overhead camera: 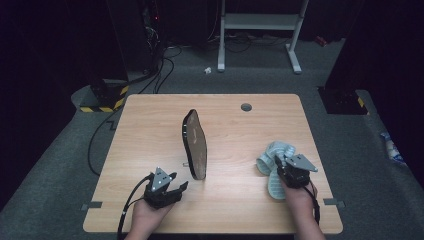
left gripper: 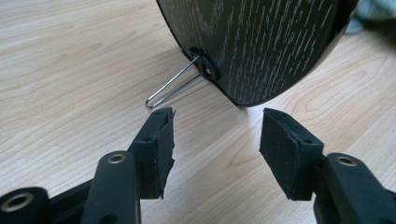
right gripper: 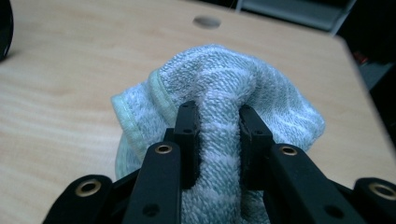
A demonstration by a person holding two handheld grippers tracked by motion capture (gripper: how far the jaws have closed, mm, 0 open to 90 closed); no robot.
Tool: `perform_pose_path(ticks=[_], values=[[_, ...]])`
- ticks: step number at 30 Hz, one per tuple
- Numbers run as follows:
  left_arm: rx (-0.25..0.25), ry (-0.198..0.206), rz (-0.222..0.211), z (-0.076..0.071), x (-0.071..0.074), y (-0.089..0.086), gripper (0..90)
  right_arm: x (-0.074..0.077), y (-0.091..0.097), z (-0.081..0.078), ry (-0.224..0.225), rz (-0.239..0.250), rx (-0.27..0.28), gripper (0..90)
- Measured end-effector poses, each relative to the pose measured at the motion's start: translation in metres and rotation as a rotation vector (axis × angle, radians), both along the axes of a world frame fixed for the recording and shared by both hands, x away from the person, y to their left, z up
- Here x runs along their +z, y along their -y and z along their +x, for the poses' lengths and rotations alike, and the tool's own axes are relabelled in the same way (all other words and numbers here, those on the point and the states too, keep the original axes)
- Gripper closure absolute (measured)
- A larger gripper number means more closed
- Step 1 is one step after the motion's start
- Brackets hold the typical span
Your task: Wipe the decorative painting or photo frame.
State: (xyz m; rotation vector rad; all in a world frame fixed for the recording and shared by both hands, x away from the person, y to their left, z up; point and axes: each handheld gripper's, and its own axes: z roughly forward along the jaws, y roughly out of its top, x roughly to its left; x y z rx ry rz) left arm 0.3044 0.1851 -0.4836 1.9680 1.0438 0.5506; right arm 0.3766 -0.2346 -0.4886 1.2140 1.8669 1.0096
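On the counter (overhead camera: 150, 130), mid-way, an oval dark board (overhead camera: 195, 145) stands upright on its wire prop (left gripper: 170, 86) (a mirror or frame, prob.). Left tool (overhead camera: 176, 186) sits just short of it, jaws apart, nothing betw. them. Right tool (overhead camera: 278, 163) is clamped on a pale green towel (right gripper: 219, 79) at the counter's right side, well apart from the board. Judging by that: cloth picked up, wiping not yet begun.

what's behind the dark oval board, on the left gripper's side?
A thin wire stand clipped to the back of the board props it upright on the table. The left gripper is open, touching neither. The board's far face is hidden.
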Motion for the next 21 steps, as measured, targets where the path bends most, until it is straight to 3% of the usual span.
perform_pose_path(ticks=[3,8,11,14,21], values=[[0.003,-0.005,0.001,0.000,-0.001,0.000,44.7,0.003,0.004,0.001,0.020,-0.023,-0.018,72.5],[-0.002,-0.004,-0.004,-0.001,0.000,0.002,44.7,-0.016,0.009,0.010,-0.058,-0.083,-0.048,71.4],[-0.011,-0.006,-0.008,-0.002,0.002,0.004,44.8,-0.024,0.012,0.015,-0.120,-0.086,-0.066,68.6],[-0.020,-0.001,-0.022,-0.003,0.004,0.006,44.8,-0.027,0.015,0.017,-0.143,-0.083,-0.075,64.8],[-0.039,0.023,-0.054,-0.008,0.014,0.010,42.0,-0.021,0.014,0.013,-0.146,-0.030,-0.057,38.8]])
